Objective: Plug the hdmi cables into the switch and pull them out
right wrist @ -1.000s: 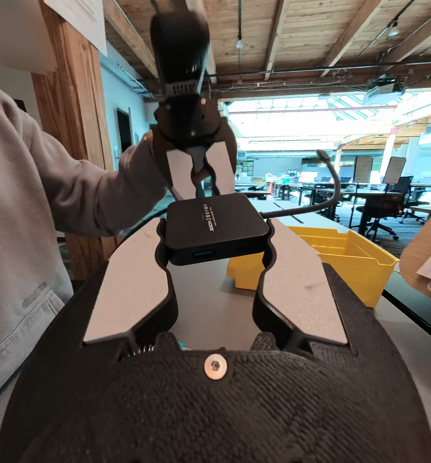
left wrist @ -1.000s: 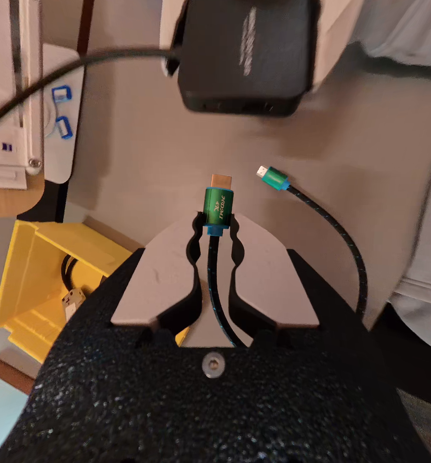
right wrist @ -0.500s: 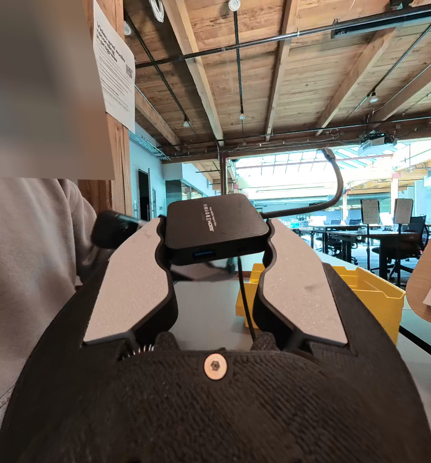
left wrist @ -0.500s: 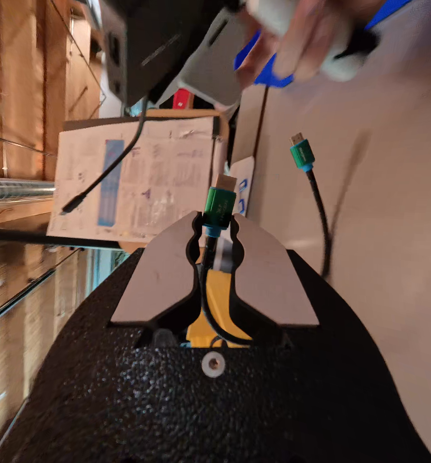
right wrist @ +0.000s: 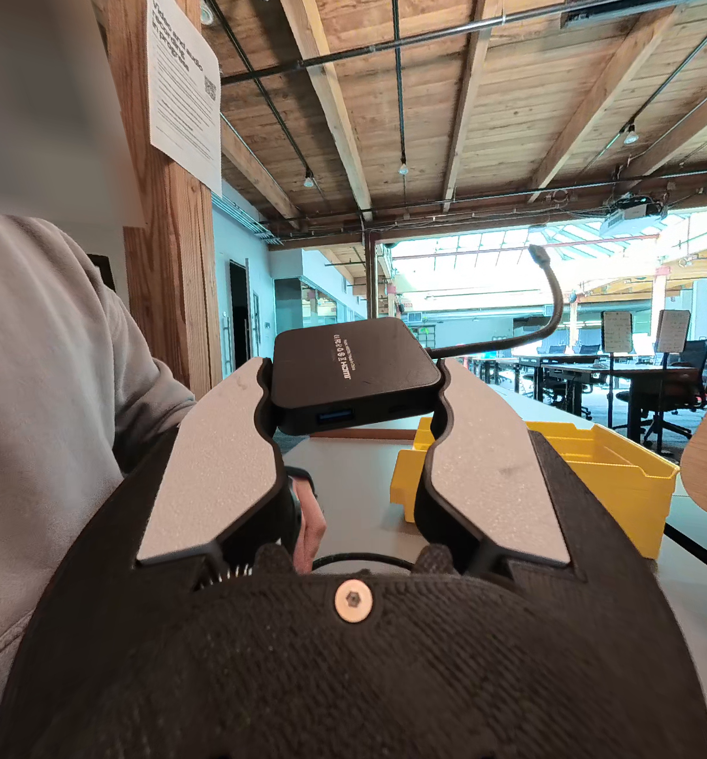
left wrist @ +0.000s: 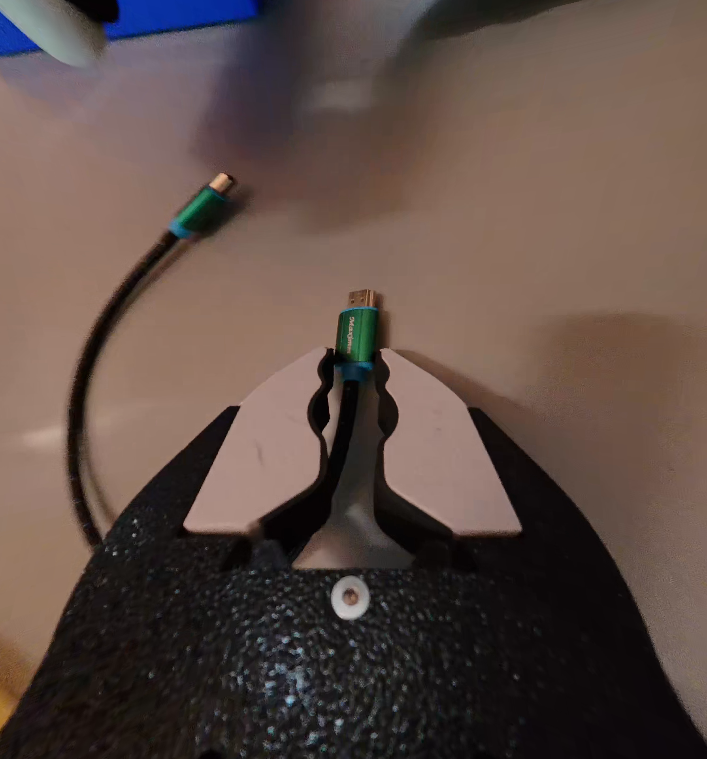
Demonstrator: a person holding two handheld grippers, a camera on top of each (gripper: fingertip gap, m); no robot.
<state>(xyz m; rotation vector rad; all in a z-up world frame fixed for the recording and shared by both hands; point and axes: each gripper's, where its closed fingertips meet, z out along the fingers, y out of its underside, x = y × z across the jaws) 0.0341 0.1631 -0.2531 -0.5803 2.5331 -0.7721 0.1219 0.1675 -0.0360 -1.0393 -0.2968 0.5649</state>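
Observation:
My left gripper (left wrist: 354,358) is shut on a green HDMI plug (left wrist: 356,333) with a gold tip, held just above the grey table (left wrist: 548,205). Its black braided cable runs back between the fingers. The cable's other green plug (left wrist: 202,210) lies on the table to the left. My right gripper (right wrist: 353,382) is shut on the black switch (right wrist: 351,369) and holds it level in the air above the table. The switch's own black lead (right wrist: 548,304) curves up to the right. The switch does not show in the left wrist view.
A yellow bin (right wrist: 590,476) stands on the table to the right of the switch. A person's grey sleeve (right wrist: 48,390) fills the left side, and a hand (right wrist: 308,530) shows below the right fingers. A blue object (left wrist: 138,20) lies at the table's far left.
The left gripper has swung round and down to point at the table, still holding the plug. The switch has left its view. The right gripper has tilted slightly upward with the switch.

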